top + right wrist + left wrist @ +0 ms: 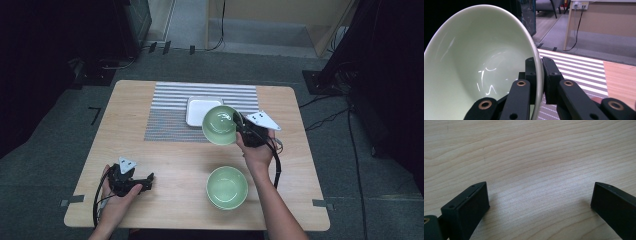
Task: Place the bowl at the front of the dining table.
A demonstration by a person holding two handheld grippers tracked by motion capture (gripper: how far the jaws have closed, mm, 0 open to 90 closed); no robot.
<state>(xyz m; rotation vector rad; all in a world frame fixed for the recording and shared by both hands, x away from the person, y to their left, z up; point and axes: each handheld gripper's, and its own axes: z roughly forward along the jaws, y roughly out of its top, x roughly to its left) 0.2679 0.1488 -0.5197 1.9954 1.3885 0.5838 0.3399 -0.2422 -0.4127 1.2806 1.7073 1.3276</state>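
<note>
A pale green bowl [219,125] hangs tilted above the table, its rim clamped in my right gripper [242,128]. In the right gripper view the bowl [474,67] stands on edge, with one jaw inside its wall and one outside; the right gripper [540,75] is shut on it. A second green bowl [227,187] rests upright on the wooden table [165,165] near the front. A white square plate [199,108] lies on the striped mat [165,107], partly behind the lifted bowl. My left gripper [148,181] rests at the front left, and its jaws [539,202] stand wide apart over bare wood.
Grey carpet surrounds the table, with cables and dark equipment stands at the far left and right. A wooden desk or partition [604,17] stands beyond the table's far edge.
</note>
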